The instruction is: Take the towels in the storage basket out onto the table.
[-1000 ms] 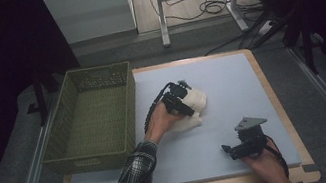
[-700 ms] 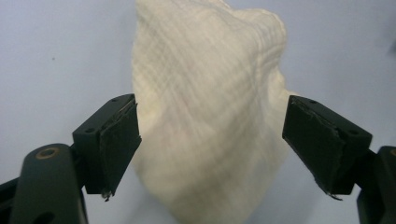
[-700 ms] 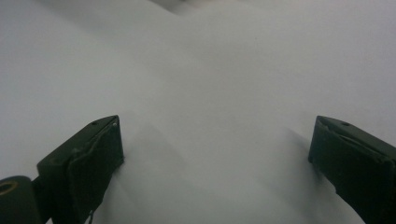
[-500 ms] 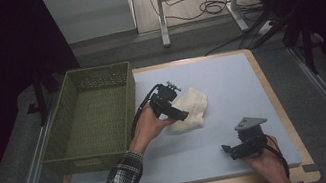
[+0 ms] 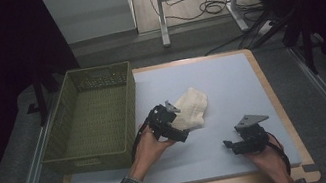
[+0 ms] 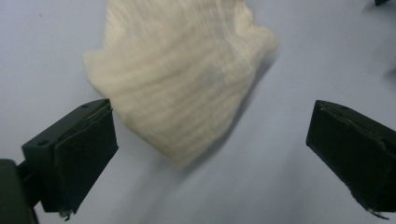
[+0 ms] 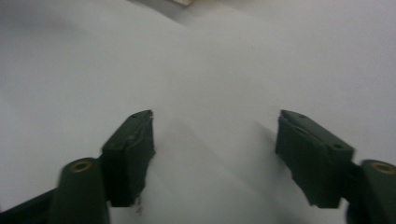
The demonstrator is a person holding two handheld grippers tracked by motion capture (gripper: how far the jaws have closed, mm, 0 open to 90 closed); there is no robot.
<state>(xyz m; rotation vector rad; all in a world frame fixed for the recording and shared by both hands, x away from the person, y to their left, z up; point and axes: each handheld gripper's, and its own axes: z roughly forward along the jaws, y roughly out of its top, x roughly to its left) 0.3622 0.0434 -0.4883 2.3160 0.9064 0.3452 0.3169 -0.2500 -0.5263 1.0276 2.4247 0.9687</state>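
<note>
Fingers of the left gripper (image 6: 210, 158) stood wide apart and had just been opening, with nothing pressed between them. The cream cloth (image 6: 182, 84) lay crumpled on the pale blue surface (image 6: 327, 51), just ahead of those fingers and a bit toward the left one, not touching either. From above, the left gripper (image 5: 168, 121) sat at the cloth's (image 5: 191, 106) near edge, and the green basket (image 5: 95, 123) stood close on its other side. The right gripper (image 5: 241, 142) was well apart from the cloth. Its fingers (image 7: 130, 149) were open too, had just been closing a little, and held nothing over the bare surface.
</note>
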